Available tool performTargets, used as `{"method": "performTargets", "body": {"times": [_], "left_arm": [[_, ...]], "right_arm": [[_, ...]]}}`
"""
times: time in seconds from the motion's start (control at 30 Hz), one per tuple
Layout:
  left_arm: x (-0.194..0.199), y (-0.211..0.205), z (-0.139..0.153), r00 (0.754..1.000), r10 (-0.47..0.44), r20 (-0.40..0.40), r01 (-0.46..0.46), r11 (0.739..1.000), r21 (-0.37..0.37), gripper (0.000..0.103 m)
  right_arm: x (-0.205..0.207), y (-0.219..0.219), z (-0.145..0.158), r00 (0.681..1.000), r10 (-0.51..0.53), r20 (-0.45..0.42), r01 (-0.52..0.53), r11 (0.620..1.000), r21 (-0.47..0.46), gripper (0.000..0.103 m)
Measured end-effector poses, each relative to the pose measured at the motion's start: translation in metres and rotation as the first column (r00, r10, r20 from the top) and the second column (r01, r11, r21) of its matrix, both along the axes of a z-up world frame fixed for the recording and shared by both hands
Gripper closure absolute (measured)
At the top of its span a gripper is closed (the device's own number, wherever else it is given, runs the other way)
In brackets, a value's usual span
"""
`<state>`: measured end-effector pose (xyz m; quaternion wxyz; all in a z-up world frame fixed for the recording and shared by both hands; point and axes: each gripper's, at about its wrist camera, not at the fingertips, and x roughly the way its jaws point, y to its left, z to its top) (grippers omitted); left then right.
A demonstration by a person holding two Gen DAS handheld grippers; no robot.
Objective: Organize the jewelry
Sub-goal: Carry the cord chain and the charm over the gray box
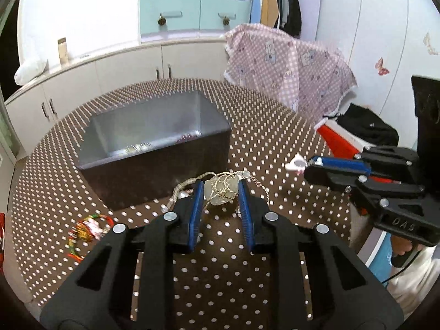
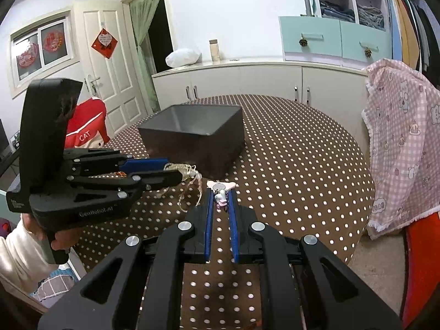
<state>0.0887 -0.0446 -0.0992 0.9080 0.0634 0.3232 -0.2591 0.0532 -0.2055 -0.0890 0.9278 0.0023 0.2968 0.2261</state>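
Left tongs (image 1: 221, 195): closed on a pale translucent pendant (image 1: 220, 192) wrapped in thin cord, the blue pads pressing it from both sides. A braided cord necklace (image 1: 184, 185) trails from the pendant to the left and down toward the table (image 1: 275, 137); whether the pendant's underside touches the table cannot be told. In the right wrist view the same tongs (image 2: 187, 174) hold the cord bundle just in front of the box.

Right tongs (image 2: 221, 200): closed on a small pink and white charm (image 2: 221, 199), with a pale pink piece (image 2: 220, 184) showing just past the fingertips. In the left wrist view this piece (image 1: 295, 163) projects from the tip of the right tongs (image 1: 309, 165), over the table.

Dark open box (image 1: 154, 148): stands on the table behind both tongs. Small glinting items lie on its floor near the front wall; they cannot be identified.

Multicoloured beaded bracelet (image 1: 88, 231): lies on the table, left of the left tongs, well apart from the box.

Table covering: brown with white dots.

Legible writing: "DAS" embossed on the right tool body (image 1: 403, 228); "GenRobot.AI" on the left tool body (image 2: 96, 214); "CAT" on a red garment (image 2: 85, 136) beyond the table. The red diamond hanging (image 2: 104, 42) on the door bears characters too small to read.
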Motion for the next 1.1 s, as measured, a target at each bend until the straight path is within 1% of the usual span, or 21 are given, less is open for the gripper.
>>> {"method": "performTargets", "body": {"times": [0.2,0.43,0.6,0.7,0.83,0.97,1.1], "left_arm": [[0.000,0.017,0.031,0.998,0.041,0.057,-0.037,0.997,-0.060,0.077],[-0.004,0.026,0.052,0.993,0.073,0.090,-0.064,0.993,-0.102,0.077],[-0.009,0.032,0.069,0.987,0.094,0.127,-0.078,0.989,-0.123,0.077],[-0.012,0.036,0.079,0.981,0.115,0.154,-0.095,0.986,-0.136,0.077],[-0.013,0.042,0.089,0.977,0.131,0.168,-0.105,0.982,-0.156,0.077],[-0.010,0.047,0.102,0.973,0.147,0.177,-0.117,0.978,-0.171,0.077],[-0.006,0.051,0.115,0.968,0.158,0.197,-0.123,0.976,-0.177,0.077]], "right_arm": [[0.003,0.006,0.021,1.000,0.004,0.030,-0.004,1.000,0.006,0.094],[0.009,0.015,0.046,0.998,0.006,0.057,-0.006,1.000,-0.005,0.094],[0.012,0.022,0.062,0.996,0.016,0.084,-0.015,1.000,-0.011,0.094],[0.015,0.026,0.071,0.996,0.026,0.089,-0.026,1.000,0.003,0.094],[0.021,0.030,0.079,0.995,0.028,0.100,-0.029,1.000,0.001,0.094],[0.028,0.032,0.091,0.994,0.037,0.103,-0.041,0.999,0.031,0.094],[0.033,0.036,0.101,0.993,0.043,0.113,-0.048,0.998,0.039,0.094]]}}
